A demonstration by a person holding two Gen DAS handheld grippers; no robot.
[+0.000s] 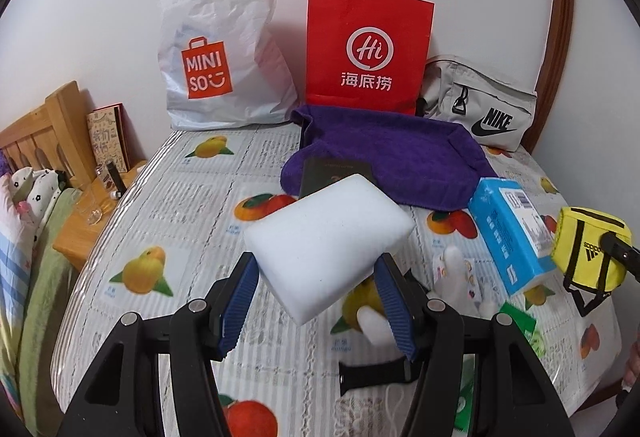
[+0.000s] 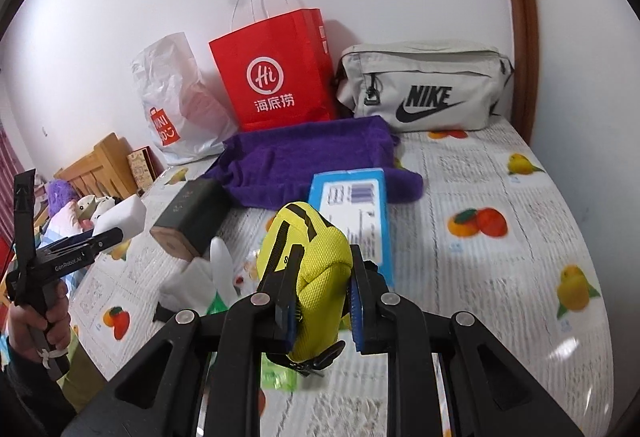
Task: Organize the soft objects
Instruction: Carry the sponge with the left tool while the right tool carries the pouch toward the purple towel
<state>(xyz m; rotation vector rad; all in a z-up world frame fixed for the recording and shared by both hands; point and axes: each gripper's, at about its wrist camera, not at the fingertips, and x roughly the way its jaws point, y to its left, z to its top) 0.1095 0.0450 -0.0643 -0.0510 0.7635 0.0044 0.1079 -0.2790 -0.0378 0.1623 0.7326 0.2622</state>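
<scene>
My left gripper [image 1: 316, 273] is shut on a white foam sponge [image 1: 328, 241] and holds it above the table; the sponge also shows in the right wrist view [image 2: 122, 217]. My right gripper [image 2: 324, 269] is shut on a yellow Adidas pouch [image 2: 312, 261], lifted above the table; it also shows in the left wrist view [image 1: 588, 249]. A purple towel [image 1: 388, 161] lies spread toward the back. A blue tissue pack [image 1: 508, 233] lies beside it. A white plush toy [image 2: 212, 273] lies on the tablecloth.
A white Miniso bag [image 1: 220, 49], a red paper bag [image 1: 366, 45] and a grey Nike bag [image 1: 480, 105] stand against the wall. A dark box [image 2: 188, 217] lies by the towel. A green packet [image 1: 520, 321] lies near. A wooden nightstand [image 1: 80, 229] stands left of the fruit-print table [image 1: 180, 197].
</scene>
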